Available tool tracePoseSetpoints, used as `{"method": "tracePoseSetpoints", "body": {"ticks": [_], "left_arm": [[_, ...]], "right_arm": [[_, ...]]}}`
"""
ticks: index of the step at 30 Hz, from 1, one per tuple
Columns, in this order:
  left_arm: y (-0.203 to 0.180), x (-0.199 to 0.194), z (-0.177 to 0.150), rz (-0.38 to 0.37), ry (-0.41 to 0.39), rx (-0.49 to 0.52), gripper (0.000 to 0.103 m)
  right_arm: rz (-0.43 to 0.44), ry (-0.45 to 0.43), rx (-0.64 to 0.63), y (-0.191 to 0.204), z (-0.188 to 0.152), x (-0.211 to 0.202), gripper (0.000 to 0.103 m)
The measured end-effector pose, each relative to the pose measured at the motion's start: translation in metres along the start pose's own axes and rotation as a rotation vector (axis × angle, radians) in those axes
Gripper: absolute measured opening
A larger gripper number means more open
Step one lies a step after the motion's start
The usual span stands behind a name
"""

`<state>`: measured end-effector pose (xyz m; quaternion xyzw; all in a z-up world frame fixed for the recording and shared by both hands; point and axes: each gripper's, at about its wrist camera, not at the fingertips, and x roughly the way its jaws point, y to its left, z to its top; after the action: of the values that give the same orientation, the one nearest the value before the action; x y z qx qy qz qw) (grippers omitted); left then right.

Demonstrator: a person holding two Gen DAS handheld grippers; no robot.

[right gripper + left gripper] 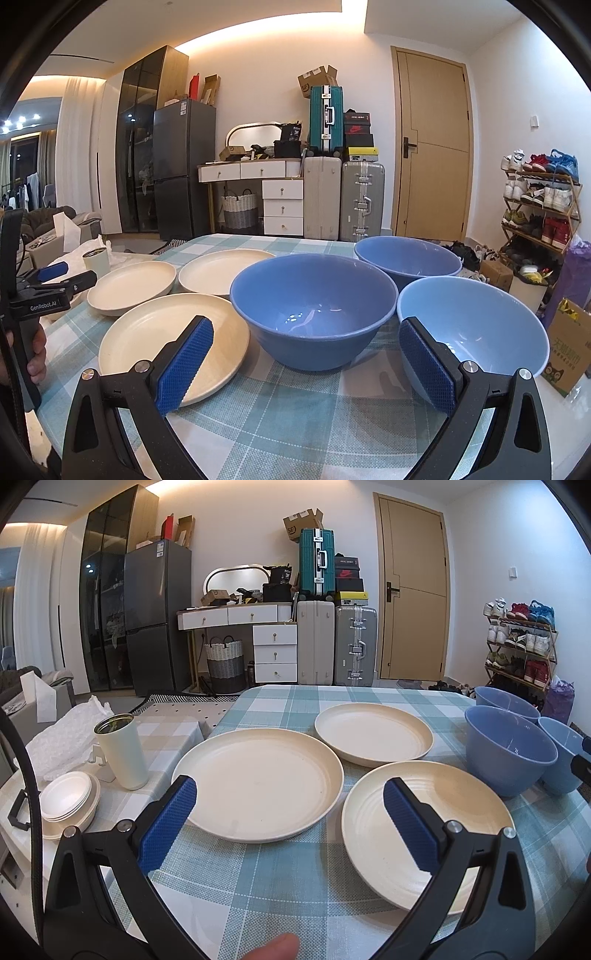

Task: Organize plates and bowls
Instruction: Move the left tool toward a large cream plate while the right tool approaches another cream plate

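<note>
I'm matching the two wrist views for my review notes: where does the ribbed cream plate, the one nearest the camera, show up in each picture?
Left wrist view: the ribbed plate lies lower right, partly behind the left gripper's right finger.
Right wrist view: the same plate lies lower left, just left of the middle blue bowl.
Shared landmark: the teal suitcase stacked against the far wall.

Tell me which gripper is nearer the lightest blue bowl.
Right. The right gripper hovers open with one finger just in front of the lightest blue bowl; the left gripper is over the cream plates, far left.
</note>
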<state>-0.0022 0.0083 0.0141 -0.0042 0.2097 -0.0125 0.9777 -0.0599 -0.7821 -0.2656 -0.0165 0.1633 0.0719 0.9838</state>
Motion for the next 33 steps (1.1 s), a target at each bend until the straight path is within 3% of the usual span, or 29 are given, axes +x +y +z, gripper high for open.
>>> {"method": "tracePoseSetpoints", "body": {"ticks": [3,11,21,33], "left_arm": [[0.004,-0.002,0.004,0.010,0.004,-0.009,0.101],[-0.001,-0.005,0.014,0.023,0.010,-0.001,0.101],[0.003,-0.008,0.027,0.037,0.033,-0.012,0.101],[0.005,-0.004,0.041,0.063,0.075,-0.023,0.101]], "right_arm": [[0.007,-0.033,-0.016,0.003,0.003,0.000,0.102],[0.039,-0.013,-0.053,0.008,0.018,0.005,0.102],[0.115,-0.021,0.000,0.017,0.037,0.003,0.102],[0.155,0.085,-0.049,0.043,0.065,0.023,0.102]]}}
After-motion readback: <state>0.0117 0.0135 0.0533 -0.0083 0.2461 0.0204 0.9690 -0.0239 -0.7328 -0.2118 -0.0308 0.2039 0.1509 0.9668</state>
